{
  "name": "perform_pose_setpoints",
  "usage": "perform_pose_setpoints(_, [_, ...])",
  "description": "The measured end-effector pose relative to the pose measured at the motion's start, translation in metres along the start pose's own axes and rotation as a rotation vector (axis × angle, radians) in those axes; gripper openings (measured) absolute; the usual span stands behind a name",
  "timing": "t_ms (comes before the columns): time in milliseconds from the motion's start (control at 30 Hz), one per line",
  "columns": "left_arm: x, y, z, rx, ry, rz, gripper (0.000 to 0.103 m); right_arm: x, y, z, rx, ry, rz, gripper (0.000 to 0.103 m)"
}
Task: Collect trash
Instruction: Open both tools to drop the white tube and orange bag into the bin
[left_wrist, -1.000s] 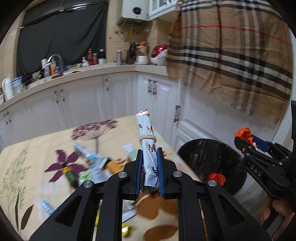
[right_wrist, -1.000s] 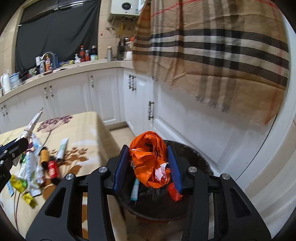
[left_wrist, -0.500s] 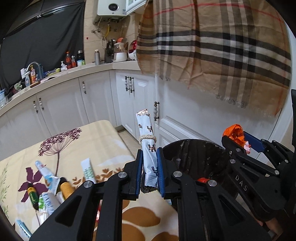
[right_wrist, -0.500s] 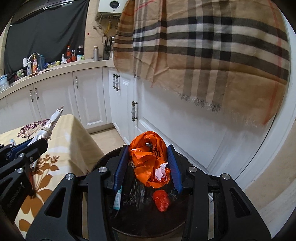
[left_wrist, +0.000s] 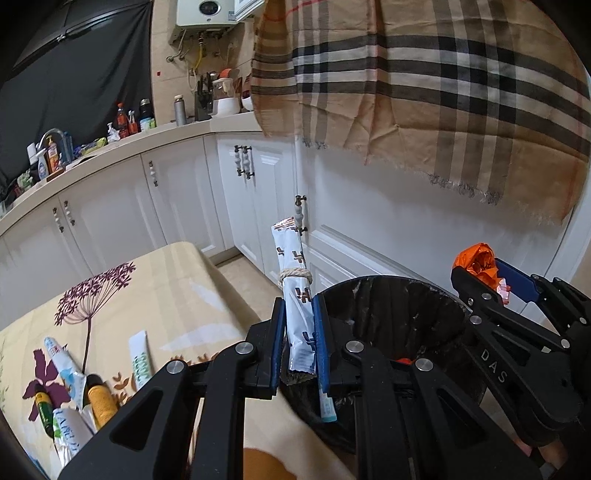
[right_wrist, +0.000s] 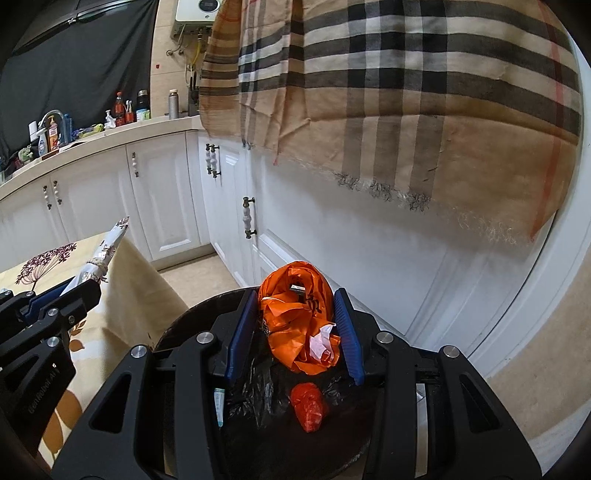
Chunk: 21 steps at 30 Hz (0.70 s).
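- Trash is mid-delivery in the left wrist view: the left tongs (left_wrist: 300, 343) are clenched on a white foil packet (left_wrist: 295, 291), rolled and tied with twine, standing upright between the blue pads.
- Just beyond the packet sits the black-lined trash bin (left_wrist: 391, 314), beside the edge of the floral worktop (left_wrist: 155, 295). The packet looks to be near the bin's rim, not clearly over the opening.
- More tubes and small bottles (left_wrist: 74, 391) lie on the worktop, not yet collected.
- At the right edge, the right tongs (left_wrist: 484, 269) reach in, angled over the bin's far side.
- In the right wrist view, the right tongs (right_wrist: 295, 328) grip a crumpled orange plastic bag (right_wrist: 299, 321) directly above the bin (right_wrist: 184, 332), which already holds a red wad (right_wrist: 309, 406) and a small tube (right_wrist: 219, 406).
- Judgement: this is the drop step. The right tongs need only part their pads; the left should probably move a little further over the opening first.
- Both tongs point forward and slightly down.
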<state>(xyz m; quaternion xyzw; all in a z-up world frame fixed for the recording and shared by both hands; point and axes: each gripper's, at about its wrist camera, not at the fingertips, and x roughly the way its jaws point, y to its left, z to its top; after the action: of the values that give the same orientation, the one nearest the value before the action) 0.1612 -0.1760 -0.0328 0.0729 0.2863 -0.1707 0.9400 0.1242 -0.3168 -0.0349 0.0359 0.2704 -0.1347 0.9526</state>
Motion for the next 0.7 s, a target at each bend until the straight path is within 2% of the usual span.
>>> perform_pose_setpoints(133, [0.011, -0.007, 0.001, 0.031, 0.025, -0.022, 0.017, 0.006, -0.003, 0.001, 0.005, 0.002, -0.012, 0.046])
perform_pose_setpoints(200, [0.014, -0.008, 0.0, 0.038, 0.03, -0.025, 0.019, 0.007, -0.005, 0.0, 0.014, -0.005, -0.025, 0.054])
perform_pose_setpoints(433, [0.011, 0.001, -0.002, 0.009, 0.04, -0.012, 0.029, 0.001, -0.009, 0.001, 0.023, -0.01, -0.038, 0.054])
perform_pose_setpoints(500, [0.005, 0.006, -0.002, -0.005, 0.034, -0.001, 0.037, -0.002, -0.007, 0.002, 0.02, -0.011, -0.034, 0.054])
perform_pose_setpoints(567, [-0.002, 0.012, -0.002, -0.019, 0.028, 0.006, 0.041, -0.006, -0.003, 0.003, 0.015, -0.011, -0.023, 0.054])
perform_pose_setpoints(700, [-0.024, 0.031, -0.009, -0.055, 0.027, 0.031, 0.042, -0.019, 0.012, 0.003, 0.003, -0.014, 0.02, 0.054])
